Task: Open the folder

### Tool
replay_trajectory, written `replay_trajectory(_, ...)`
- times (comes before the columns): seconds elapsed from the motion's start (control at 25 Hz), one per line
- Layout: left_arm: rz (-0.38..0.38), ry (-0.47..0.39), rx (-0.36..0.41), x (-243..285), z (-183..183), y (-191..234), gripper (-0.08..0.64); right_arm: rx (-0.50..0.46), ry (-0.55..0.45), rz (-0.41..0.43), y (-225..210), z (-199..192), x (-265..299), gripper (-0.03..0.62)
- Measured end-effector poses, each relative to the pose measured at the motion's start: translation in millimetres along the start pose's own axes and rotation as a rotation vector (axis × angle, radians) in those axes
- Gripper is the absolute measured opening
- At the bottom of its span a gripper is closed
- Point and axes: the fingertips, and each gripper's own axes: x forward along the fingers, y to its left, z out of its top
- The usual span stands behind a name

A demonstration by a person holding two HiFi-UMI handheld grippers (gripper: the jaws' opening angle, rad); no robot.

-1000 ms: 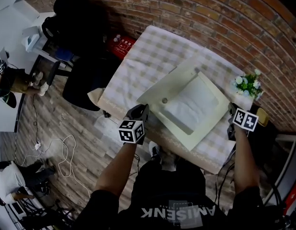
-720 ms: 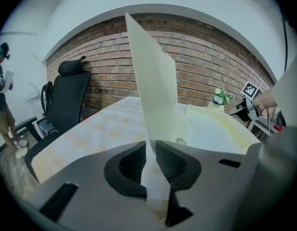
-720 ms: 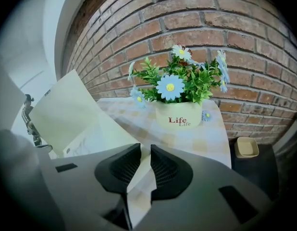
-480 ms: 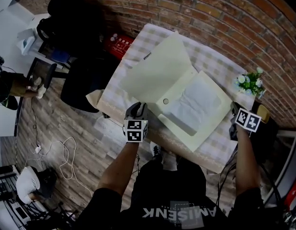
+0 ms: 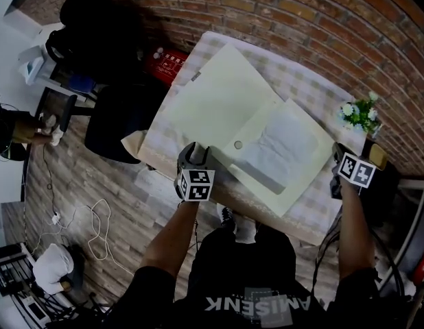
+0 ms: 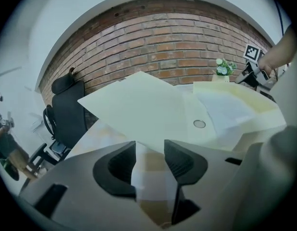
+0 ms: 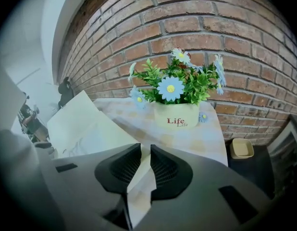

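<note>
Jaws of the left gripper (image 6: 150,147), just opened, stand apart and empty, the folder (image 5: 219,105) spread open on the worktop (image 5: 302,82) ahead; jaws of the right gripper (image 7: 144,150) clamp its corner.

In the head view a person (image 5: 12,125) at the left is cut off by the edge. The red box (image 5: 172,62) sits partly behind the table (image 5: 304,81), its print too small to read. The chair (image 5: 106,26) is lost in shadow. Marks on the sheet (image 5: 279,144) in the folder (image 5: 219,101) are too faint to tell. The right gripper (image 7: 144,150) pinches the folder's corner, and its body hides the tip.
</note>
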Motion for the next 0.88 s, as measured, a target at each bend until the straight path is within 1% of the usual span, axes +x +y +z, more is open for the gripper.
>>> replay_trajectory(0.04,-0.004,-0.001,0.021,0.9,-0.5,1.1,0.186,-0.013,-0.001,-0.01,0.1,-0.2,-0.4,0.094)
replay_trajectory(0.08,-0.002,-0.001,0.058,1.7,-0.4,2.3,0.211,-0.019,-0.003,-0.018,0.1,-0.4,-0.8,0.093)
replay_trajectory(0.2,0.017,0.002,0.226,3.4,2.8,2.6,0.242,0.012,-0.01,-0.02,-0.9,-0.7,-1.7,0.092)
replay_trajectory(0.28,0.014,-0.001,0.318,4.9,4.1,0.7,0.242,0.019,-0.01,-0.022,-0.9,-0.5,-1.5,0.092)
replay_trajectory(0.36,-0.024,-0.008,0.354,6.9,4.1,-0.3,0.242,0.022,-0.01,-0.026,-0.6,-0.3,-1.6,0.092)
replay_trajectory(0.44,-0.097,-0.008,0.345,8.8,2.7,-0.7,0.242,0.03,-0.013,-0.03,-0.1,-0.1,-2.9,0.092)
replay_trajectory(0.48,-0.142,-0.002,0.326,10.1,1.4,-0.7,0.241,0.032,-0.016,-0.033,0.0,0.1,-3.6,0.092)
replay_trajectory(0.6,-0.279,0.051,0.237,14.1,-2.6,-0.5,0.242,0.044,-0.019,-0.037,-0.2,-0.1,-4.2,0.091)
replay_trajectory(0.68,-0.35,0.087,0.197,16.4,-4.5,-0.8,0.242,0.056,-0.02,-0.034,-0.5,-0.4,-4.1,0.091)
replay_trajectory(0.8,-0.435,0.115,0.15,15.7,1.7,-0.8,0.242,0.066,-0.023,-0.035,-0.4,-0.4,-4.0,0.091)
replay_trajectory(0.88,-0.463,0.108,0.139,14.8,6.7,-0.3,0.244,0.072,-0.028,-0.036,-0.2,0.1,-3.9,0.091)
